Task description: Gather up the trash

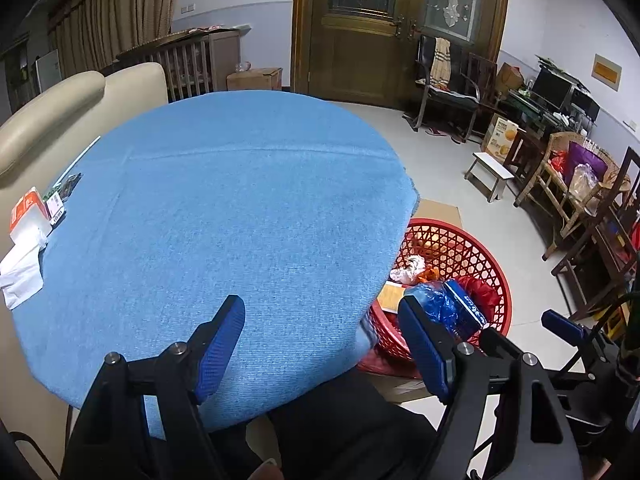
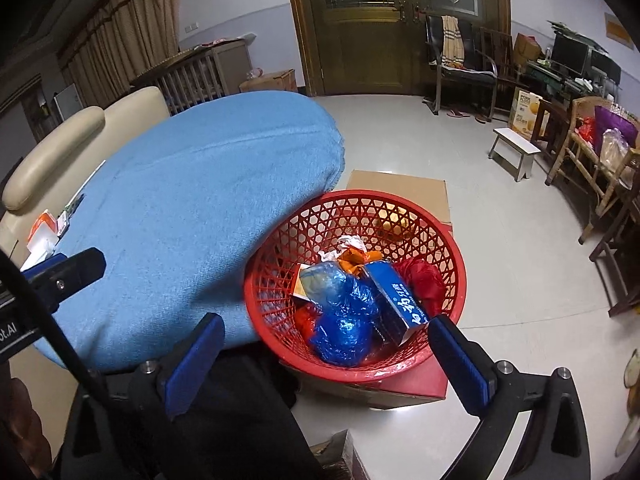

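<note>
Hovering empty, right claw (image 2: 326, 336) over red basket (image 2: 456, 264).

Both wrist views angled down, sharing blue table (image 1: 240, 208) and red basket (image 2: 452, 256).

Basket (image 2: 452, 240): red, open lattice weave. Tablecloth (image 1: 240, 208): plain blue. Carton (image 2: 394, 300): blue, white lettering. Crumpled bag (image 2: 344, 320): glossy blue.
</note>
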Tool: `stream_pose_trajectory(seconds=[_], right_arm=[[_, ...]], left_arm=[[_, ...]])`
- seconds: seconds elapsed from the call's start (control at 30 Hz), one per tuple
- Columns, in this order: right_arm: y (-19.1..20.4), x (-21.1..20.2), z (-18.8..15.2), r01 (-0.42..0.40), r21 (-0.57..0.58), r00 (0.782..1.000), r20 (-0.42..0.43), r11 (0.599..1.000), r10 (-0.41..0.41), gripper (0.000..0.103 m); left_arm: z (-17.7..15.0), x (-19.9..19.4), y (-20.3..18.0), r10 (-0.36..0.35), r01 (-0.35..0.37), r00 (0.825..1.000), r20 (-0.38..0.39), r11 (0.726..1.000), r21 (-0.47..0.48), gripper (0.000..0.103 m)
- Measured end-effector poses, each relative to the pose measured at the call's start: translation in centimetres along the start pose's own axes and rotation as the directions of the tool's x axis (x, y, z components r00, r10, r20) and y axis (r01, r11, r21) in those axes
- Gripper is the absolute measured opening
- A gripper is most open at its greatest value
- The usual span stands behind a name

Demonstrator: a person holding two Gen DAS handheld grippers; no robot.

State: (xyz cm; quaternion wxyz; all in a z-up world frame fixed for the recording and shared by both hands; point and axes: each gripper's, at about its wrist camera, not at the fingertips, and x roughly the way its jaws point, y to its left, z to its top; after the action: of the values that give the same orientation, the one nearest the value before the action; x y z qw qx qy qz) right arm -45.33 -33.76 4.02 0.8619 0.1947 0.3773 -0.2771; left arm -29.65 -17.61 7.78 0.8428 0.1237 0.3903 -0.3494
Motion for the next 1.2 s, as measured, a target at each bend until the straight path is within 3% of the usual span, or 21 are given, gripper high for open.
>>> stream_pose_trajectory(seconds=[1.2], right_arm=[[-0.88,-0.98,0.51,0.018,0.044,0.999,0.041,0.999,-0.019,0.103]], left_arm=[[-0.11,-0.08,-0.63,-0.03,0.03,1.0,-0.003,0.999,0.017,0.079]])
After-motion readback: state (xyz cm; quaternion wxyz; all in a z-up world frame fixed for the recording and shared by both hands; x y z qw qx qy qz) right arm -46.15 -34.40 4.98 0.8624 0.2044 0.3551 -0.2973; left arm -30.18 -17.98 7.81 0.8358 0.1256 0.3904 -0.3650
